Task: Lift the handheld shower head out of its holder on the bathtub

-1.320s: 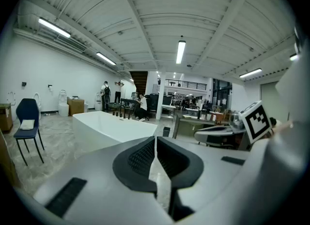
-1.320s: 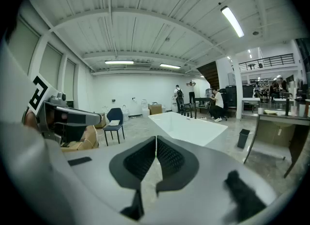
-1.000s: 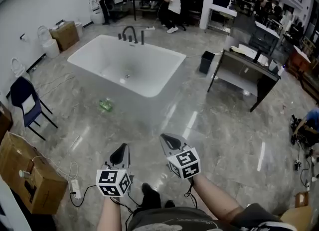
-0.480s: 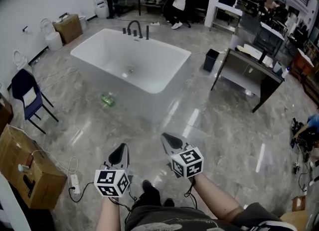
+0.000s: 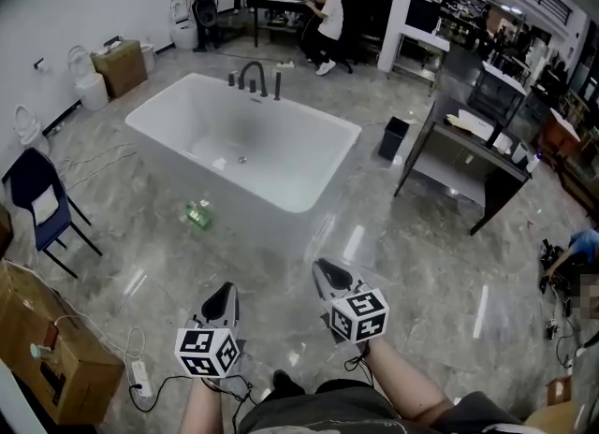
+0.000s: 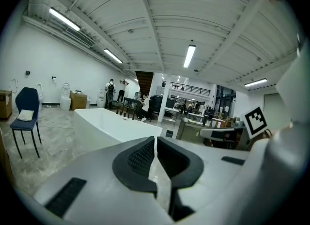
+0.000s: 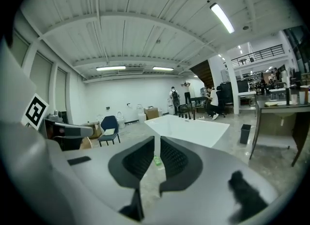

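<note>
Handheld shower head [image 5: 278, 79], a slim dark upright wand, stands in its holder beside the dark taps [image 5: 248, 75] at the far edge of the white rectangular bathtub [image 5: 318, 115], well apart from me. I judge it light, rigid, smooth and likely slippery, probably tethered by a hose; I would grip its shaft just below the head. My left claw [image 5: 223, 294] and right claw [image 5: 328, 273] are both closed and empty, low over the grey floor [image 5: 402, 264]. Compared with a second ago, the bathtub looks slightly larger and nearer.
</note>
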